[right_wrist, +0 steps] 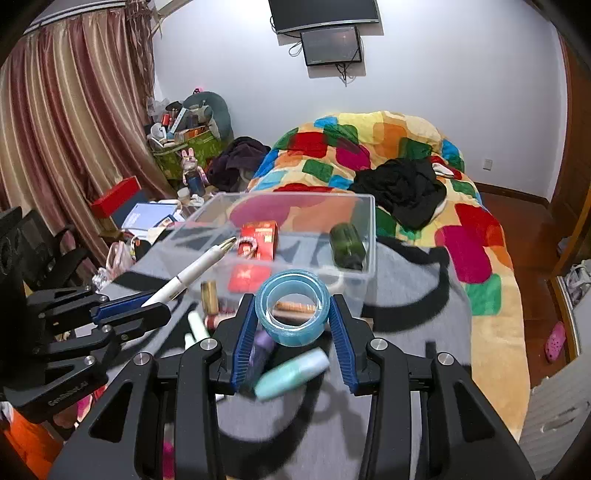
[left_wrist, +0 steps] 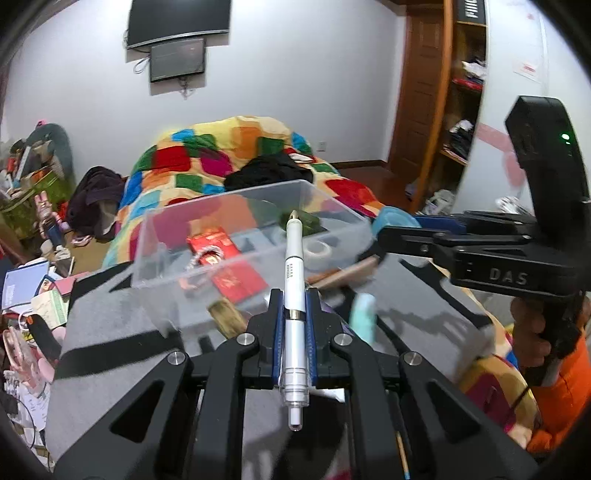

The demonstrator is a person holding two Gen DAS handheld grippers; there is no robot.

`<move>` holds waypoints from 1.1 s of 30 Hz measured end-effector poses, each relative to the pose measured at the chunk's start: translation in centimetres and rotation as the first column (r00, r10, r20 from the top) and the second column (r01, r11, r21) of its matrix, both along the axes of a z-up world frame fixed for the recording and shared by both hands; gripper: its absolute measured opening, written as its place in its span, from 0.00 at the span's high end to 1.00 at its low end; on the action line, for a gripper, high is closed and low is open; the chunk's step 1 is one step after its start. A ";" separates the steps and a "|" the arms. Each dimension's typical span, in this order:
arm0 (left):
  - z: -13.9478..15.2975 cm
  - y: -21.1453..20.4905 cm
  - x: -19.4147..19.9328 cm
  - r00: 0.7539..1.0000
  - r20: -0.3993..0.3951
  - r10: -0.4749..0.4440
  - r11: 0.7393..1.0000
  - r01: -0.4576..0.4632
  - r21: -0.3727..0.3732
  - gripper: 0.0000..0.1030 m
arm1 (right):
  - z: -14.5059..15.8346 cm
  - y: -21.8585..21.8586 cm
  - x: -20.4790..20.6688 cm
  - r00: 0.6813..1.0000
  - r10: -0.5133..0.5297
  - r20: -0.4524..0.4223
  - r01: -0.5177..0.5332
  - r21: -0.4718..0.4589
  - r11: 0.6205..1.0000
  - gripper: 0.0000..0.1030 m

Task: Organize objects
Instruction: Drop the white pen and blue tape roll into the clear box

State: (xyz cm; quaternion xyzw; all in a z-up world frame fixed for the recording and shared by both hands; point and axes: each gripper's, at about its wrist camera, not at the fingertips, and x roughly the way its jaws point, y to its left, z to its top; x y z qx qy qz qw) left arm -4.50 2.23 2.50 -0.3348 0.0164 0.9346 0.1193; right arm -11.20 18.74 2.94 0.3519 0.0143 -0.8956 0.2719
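Partly done: clear plastic bin (right_wrist: 295,236) ahead holds several items. Left hand-held gripper (left_wrist: 294,314) clamps white pen (left_wrist: 293,280); right hand-held gripper (right_wrist: 293,325) grips blue tape roll (right_wrist: 292,306). Approx. six items below, unsorted.

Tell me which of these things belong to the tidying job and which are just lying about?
Part of the job:
- white pen in the left claw
- blue tape roll in the right claw
- clear box
- mint tube

Just lying about:
- patchwork quilt
- black clothing
- wall screens

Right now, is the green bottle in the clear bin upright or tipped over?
Tipped over: the green bottle lies on its side on the clear bin's floor.
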 end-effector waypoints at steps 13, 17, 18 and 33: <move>-0.6 -2.4 -7.2 0.993 0.111 0.051 0.999 -0.052 0.011 0.90 | -1.3 -2.3 -7.5 0.992 -0.061 0.112 0.063 -0.010 0.998 0.65; -1.2 -3.1 -9.2 0.986 0.156 0.052 0.998 -0.059 0.039 0.90 | -2.2 -3.3 -9.2 0.988 -0.066 0.137 0.064 0.020 0.998 0.65; -1.3 -3.2 -9.6 0.985 0.165 0.052 0.997 -0.061 0.047 0.90 | -2.5 -3.6 -9.4 0.988 -0.062 0.144 0.059 0.024 0.998 0.65; -2.3 -4.4 -12.7 0.973 0.224 0.063 0.991 -0.087 0.101 0.90 | -4.9 -7.3 -11.4 0.985 -0.019 0.173 0.001 0.103 0.995 0.65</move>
